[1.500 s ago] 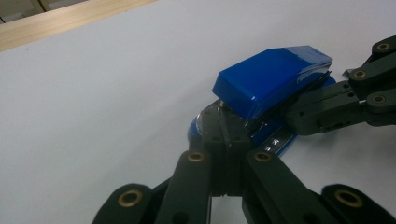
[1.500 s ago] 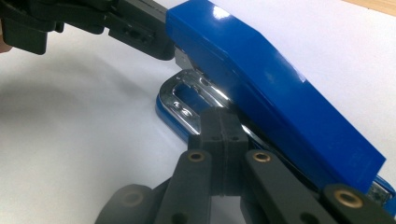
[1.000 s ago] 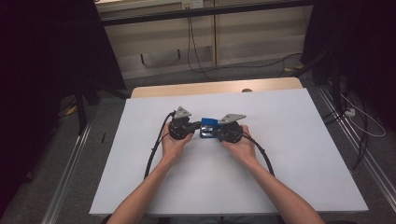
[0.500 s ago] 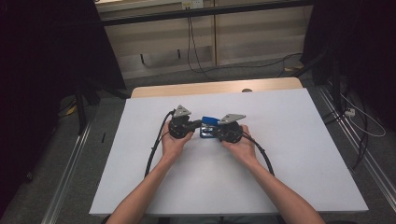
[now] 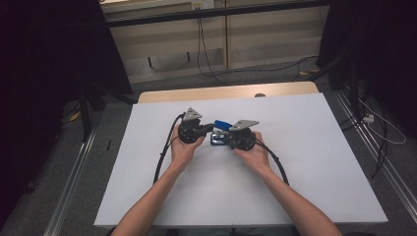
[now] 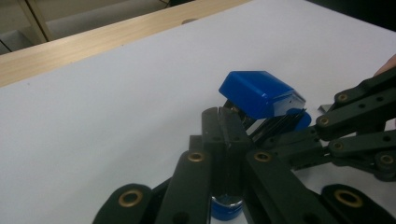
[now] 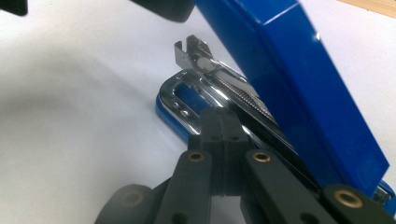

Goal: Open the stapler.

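A blue stapler [image 5: 220, 132] lies mid-table with its blue cover [image 6: 259, 93] swung up off the chrome magazine [image 7: 219, 77] and the blue base [image 7: 164, 114]. My left gripper [image 5: 212, 129] comes in from the left. Its jaws are shut, pad against pad, with the tips [image 6: 224, 116] right under the raised cover. My right gripper [image 5: 222, 138] comes in from the right. It is also shut, its tips [image 7: 223, 116] resting over the chrome base plate beside the magazine. I see nothing pinched between either pair of pads. The right gripper's linkage [image 6: 359, 126] crosses close by.
A white sheet [image 5: 305, 162] covers the table, and a bare wooden strip [image 5: 226, 92] runs along the far edge. Black cables [image 5: 162, 162] trail from both grippers toward the person. Floor cables and metal rails flank the table.
Both hands and grippers stay at the stapler. The blue cover looks slightly higher than a second ago.
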Demonstrator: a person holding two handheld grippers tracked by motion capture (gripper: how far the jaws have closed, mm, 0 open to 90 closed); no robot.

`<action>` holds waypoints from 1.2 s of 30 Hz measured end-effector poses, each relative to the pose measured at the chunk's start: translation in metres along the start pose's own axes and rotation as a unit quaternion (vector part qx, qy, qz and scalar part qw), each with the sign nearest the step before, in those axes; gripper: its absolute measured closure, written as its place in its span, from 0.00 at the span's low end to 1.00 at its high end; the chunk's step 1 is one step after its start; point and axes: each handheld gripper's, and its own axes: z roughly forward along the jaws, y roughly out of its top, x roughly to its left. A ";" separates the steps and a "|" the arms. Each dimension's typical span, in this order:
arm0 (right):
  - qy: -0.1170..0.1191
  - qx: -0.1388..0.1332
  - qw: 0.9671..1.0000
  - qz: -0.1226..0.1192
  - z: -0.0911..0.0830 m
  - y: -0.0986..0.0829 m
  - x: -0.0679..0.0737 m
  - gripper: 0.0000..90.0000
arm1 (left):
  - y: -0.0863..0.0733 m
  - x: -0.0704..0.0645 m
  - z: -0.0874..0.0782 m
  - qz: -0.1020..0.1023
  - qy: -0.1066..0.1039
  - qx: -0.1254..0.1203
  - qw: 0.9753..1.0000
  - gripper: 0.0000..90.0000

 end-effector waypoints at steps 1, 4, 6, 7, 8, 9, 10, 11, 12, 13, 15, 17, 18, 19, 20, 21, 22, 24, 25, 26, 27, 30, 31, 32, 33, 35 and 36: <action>0.000 0.000 1.000 0.000 0.000 0.000 0.000 1.00 | 0.000 0.000 0.000 -0.002 -0.002 -0.002 1.000 1.00; -0.001 0.000 1.000 -0.001 0.000 0.000 0.000 1.00 | 0.000 0.000 0.000 -0.005 -0.003 -0.007 1.000 1.00; -0.002 0.000 1.000 -0.003 0.000 0.000 0.001 1.00 | 0.000 0.001 0.000 -0.006 -0.002 -0.007 1.000 1.00; -0.002 -0.001 1.000 -0.004 0.000 0.000 0.001 1.00 | 0.000 0.000 0.000 -0.006 -0.002 -0.008 1.000 1.00; -0.002 -0.001 1.000 -0.004 0.000 0.000 0.001 1.00 | 0.000 0.000 0.000 -0.006 -0.002 -0.009 1.000 1.00; -0.005 -0.002 1.000 -0.006 0.000 0.000 0.001 1.00 | 0.000 0.000 0.000 -0.004 -0.002 -0.008 1.000 1.00; -0.009 -0.003 1.000 -0.008 0.000 0.000 0.002 1.00 | 0.001 0.000 0.000 -0.005 -0.002 -0.010 1.000 1.00; -0.010 -0.002 1.000 -0.011 0.000 0.000 0.002 1.00 | 0.001 0.000 0.000 -0.006 -0.003 -0.010 1.000 1.00; -0.010 -0.002 1.000 -0.012 0.000 0.000 0.003 1.00 | 0.001 -0.001 0.001 -0.006 -0.002 -0.012 1.000 1.00; -0.009 -0.002 1.000 -0.012 0.000 0.000 0.003 1.00 | 0.001 -0.001 0.001 -0.004 0.000 -0.011 1.000 1.00; -0.009 -0.002 1.000 -0.012 0.000 0.000 0.002 1.00 | 0.002 0.000 0.001 -0.004 -0.003 -0.011 1.000 1.00; -0.008 -0.003 1.000 -0.011 0.000 0.000 0.002 1.00 | 0.002 0.000 0.001 -0.006 -0.003 -0.012 1.000 1.00; -0.008 -0.003 1.000 -0.011 0.000 0.000 0.002 1.00 | 0.002 0.000 0.001 -0.006 -0.003 -0.011 1.000 1.00; -0.008 -0.003 1.000 -0.012 0.000 0.000 0.002 1.00 | 0.002 0.000 0.001 -0.006 -0.003 -0.011 1.000 1.00; -0.009 -0.005 1.000 -0.012 -0.001 0.000 0.002 1.00 | 0.002 0.000 0.001 -0.007 -0.002 -0.011 1.000 1.00; -0.008 -0.008 1.000 -0.012 -0.001 0.000 0.002 1.00 | 0.002 0.000 0.001 -0.007 -0.003 -0.011 1.000 1.00; -0.009 -0.012 1.000 -0.010 -0.002 0.000 0.003 1.00 | 0.002 0.000 0.001 -0.007 -0.003 -0.012 1.000 1.00; -0.009 -0.017 1.000 -0.010 -0.003 0.000 0.004 1.00 | 0.002 0.000 0.001 -0.009 -0.005 -0.013 1.000 1.00; -0.009 -0.018 1.000 -0.014 -0.003 0.001 0.006 1.00 | 0.002 0.000 0.001 -0.011 -0.006 -0.012 1.000 1.00; -0.010 -0.021 1.000 -0.020 -0.004 0.002 0.008 1.00 | 0.002 0.000 0.001 -0.009 -0.004 -0.012 1.000 1.00; -0.013 -0.027 0.999 -0.024 -0.006 0.004 0.010 1.00 | 0.002 0.000 0.001 -0.009 -0.003 -0.011 1.000 1.00; -0.020 -0.038 0.999 -0.025 -0.008 0.009 0.013 1.00 | 0.002 0.000 0.001 -0.009 -0.004 -0.013 1.000 1.00; -0.023 -0.040 0.999 -0.024 -0.008 0.010 0.014 1.00 | 0.002 0.000 0.001 -0.008 -0.004 -0.014 1.000 1.00; -0.029 -0.041 0.998 -0.024 -0.008 0.011 0.014 1.00 | 0.003 -0.001 0.001 -0.009 -0.004 -0.015 1.000 1.00; -0.032 -0.041 0.998 -0.023 -0.007 0.012 0.014 1.00 | 0.003 -0.001 0.001 -0.010 -0.005 -0.016 1.000 1.00; -0.035 -0.046 0.998 -0.020 -0.005 0.013 0.015 1.00 | 0.003 0.000 0.001 -0.008 -0.004 -0.014 1.000 1.00; -0.039 -0.048 0.998 -0.021 -0.005 0.013 0.016 1.00 | 0.003 0.000 0.001 -0.006 -0.004 -0.013 1.000 1.00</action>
